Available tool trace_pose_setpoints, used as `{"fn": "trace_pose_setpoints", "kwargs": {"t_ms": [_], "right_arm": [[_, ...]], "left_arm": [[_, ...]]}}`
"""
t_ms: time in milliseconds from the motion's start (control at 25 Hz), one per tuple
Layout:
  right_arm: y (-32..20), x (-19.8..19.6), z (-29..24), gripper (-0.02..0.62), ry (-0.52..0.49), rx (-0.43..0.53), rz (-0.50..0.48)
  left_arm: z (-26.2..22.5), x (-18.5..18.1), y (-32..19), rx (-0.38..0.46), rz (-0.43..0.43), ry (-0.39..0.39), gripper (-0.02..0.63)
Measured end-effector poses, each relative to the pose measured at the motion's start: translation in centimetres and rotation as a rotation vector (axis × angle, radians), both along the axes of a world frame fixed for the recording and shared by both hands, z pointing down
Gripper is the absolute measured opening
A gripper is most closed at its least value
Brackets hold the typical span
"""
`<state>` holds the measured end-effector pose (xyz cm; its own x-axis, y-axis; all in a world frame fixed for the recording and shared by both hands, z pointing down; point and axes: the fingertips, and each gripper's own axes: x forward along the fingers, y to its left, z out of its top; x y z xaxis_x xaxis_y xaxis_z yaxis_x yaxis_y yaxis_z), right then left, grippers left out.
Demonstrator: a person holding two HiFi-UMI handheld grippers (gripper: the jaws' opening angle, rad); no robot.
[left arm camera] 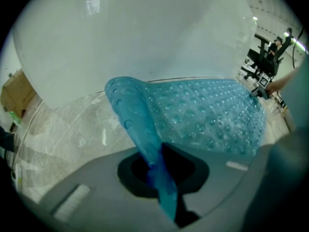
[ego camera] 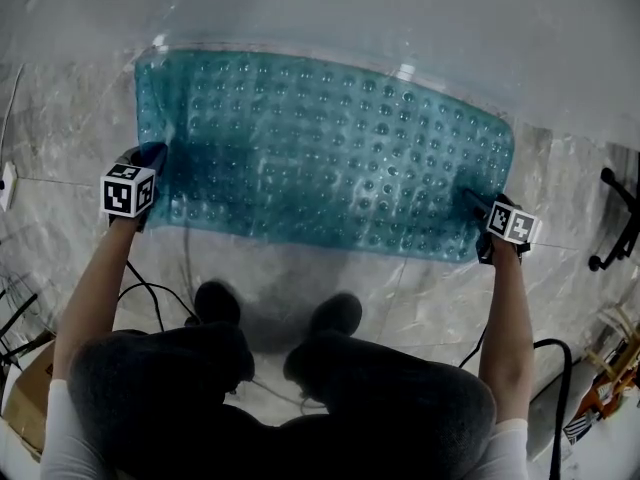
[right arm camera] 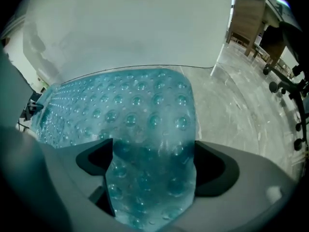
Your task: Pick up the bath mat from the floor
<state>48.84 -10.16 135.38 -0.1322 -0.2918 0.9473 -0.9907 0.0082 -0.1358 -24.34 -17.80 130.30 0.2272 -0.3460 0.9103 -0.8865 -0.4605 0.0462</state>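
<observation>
The bath mat [ego camera: 320, 153] is translucent teal with rows of bubbles. It is spread wide in front of me, between the two grippers. My left gripper [ego camera: 152, 160] is at its left near corner. In the left gripper view that gripper [left arm camera: 161, 178] is shut on a folded edge of the mat [left arm camera: 207, 115]. My right gripper [ego camera: 480, 206] is at the right near corner. In the right gripper view its jaws [right arm camera: 152, 178] stand wide apart, and the mat corner [right arm camera: 145, 129] lies loosely across the gap.
The floor [ego camera: 60, 118] is pale marble, with a white wall [ego camera: 320, 3] just beyond the mat. My shoes [ego camera: 215, 303] stand close behind the mat. Black cables [ego camera: 150, 298] trail by my feet. A chair base [ego camera: 615, 218] is at the right and a cardboard box [ego camera: 25, 393] at lower left.
</observation>
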Motion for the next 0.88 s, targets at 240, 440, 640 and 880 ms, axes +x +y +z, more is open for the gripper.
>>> {"fn": "trace_pose_setpoints", "kwargs": {"t_ms": [240, 440, 640, 880], "right_arm": [[0.7, -4.4, -0.7, 0.169, -0.004, 0.026, -0.118], [0.7, -6.1, -2.4, 0.026, -0.051, 0.019, -0.104], [0.8, -7.1, -5.9, 0.023, -0.103, 0.007, -0.120], [1.1, -9.0, -11.0, 0.023, -0.125, 0.000, -0.114]], "left_arm": [[0.1, -0.1, 0.0, 0.006, -0.009, 0.003, 0.026], [-0.4, -0.1, 0.2, -0.015, -0.008, 0.040, 0.021], [-1.4, 0.3, 0.1, -0.028, -0.011, 0.062, 0.018], [-5.3, 0.9, 0.5, -0.072, -0.012, 0.072, 0.020]]}}
